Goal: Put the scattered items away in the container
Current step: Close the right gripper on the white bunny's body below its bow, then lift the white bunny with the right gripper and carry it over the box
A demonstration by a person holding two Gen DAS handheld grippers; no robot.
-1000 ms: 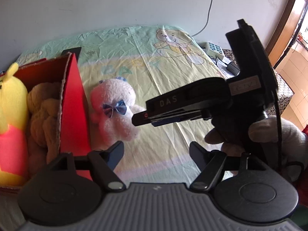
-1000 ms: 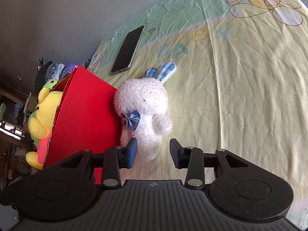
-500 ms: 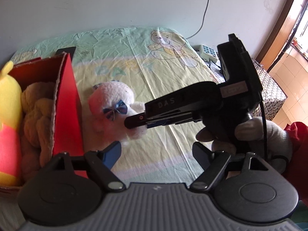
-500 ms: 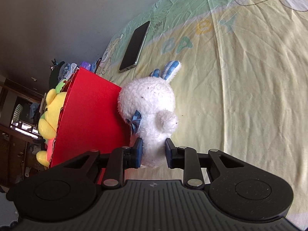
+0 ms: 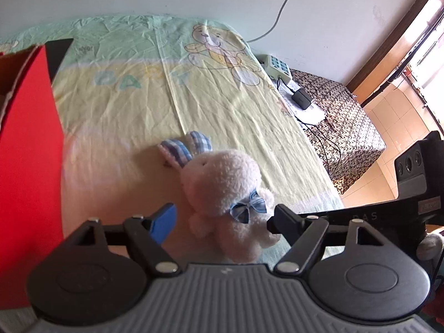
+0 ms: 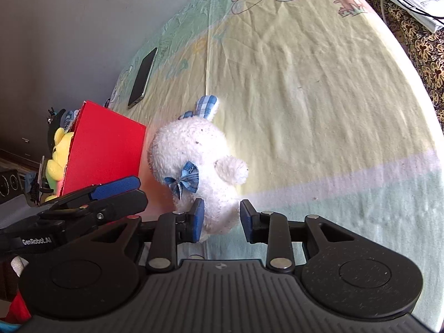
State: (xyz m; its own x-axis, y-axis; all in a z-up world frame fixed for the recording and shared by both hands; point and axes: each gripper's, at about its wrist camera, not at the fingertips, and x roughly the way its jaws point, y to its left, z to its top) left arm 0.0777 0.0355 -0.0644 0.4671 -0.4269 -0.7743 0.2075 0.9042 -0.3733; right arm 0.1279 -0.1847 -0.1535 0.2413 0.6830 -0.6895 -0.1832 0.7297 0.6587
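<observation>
You're at the pick-up step: the white plush rabbit (image 6: 199,166) lies on the bed (image 6: 319,97), beside the red box (image 6: 108,149). Your right gripper (image 6: 222,222) straddles its lower body, jaws apart; your left gripper (image 5: 222,219) hangs wide open. Next, clamp, lift, carry over.

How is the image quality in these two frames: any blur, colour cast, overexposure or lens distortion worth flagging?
Left wrist view: the doorway is blown out by daylight, the red box casts a pinkish tint on the sheet, and the rabbit toy looks slightly soft. Right wrist view: sharper, the wall dim, strong fisheye bending at the bed edge.
</observation>
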